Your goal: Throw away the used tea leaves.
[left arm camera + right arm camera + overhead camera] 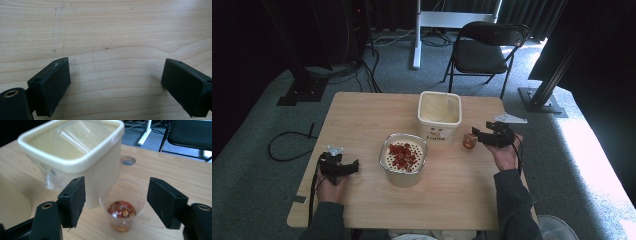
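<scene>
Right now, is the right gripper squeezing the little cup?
Apart. The right gripper view shows bare table between the plastic cup and each black pad of the right gripper; the jaws stand wide on either side.

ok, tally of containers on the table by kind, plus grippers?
Cream square tub: 1
Round bowl of red pieces: 1
Clear plastic cup: 1
Grippers: 2, left gripper and right gripper, both open
Total: 5
</scene>
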